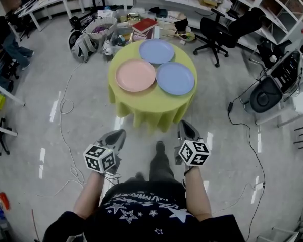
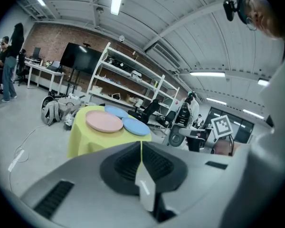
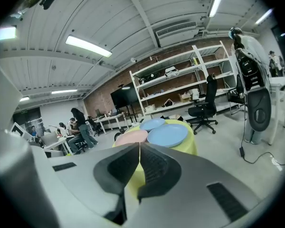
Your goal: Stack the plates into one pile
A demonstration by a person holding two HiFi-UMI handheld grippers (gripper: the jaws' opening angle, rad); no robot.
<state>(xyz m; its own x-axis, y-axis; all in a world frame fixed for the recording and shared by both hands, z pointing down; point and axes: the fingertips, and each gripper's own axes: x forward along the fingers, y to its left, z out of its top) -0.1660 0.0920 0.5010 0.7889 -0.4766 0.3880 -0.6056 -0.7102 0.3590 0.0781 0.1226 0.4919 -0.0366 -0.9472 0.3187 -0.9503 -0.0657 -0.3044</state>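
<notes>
Three plates lie side by side on a round table with a yellow-green cloth (image 1: 141, 110): a pink plate (image 1: 135, 75) at the left, a blue plate (image 1: 175, 78) at the right, and a second blue plate (image 1: 156, 51) behind them. The same plates show in the left gripper view, pink plate (image 2: 104, 121) and blue plate (image 2: 136, 127), and in the right gripper view, pink plate (image 3: 131, 137) and blue plate (image 3: 167, 135). My left gripper (image 1: 118, 133) and right gripper (image 1: 187, 127) hang shut and empty, well short of the table.
A black office chair (image 1: 219, 32) stands right of the table. Bags and books (image 1: 144, 25) are piled behind it. Cables (image 1: 65, 105) trail over the grey floor. A dark machine (image 1: 272, 87) is at the right. White shelving (image 2: 128, 84) lines the back wall. People stand at desks, far left.
</notes>
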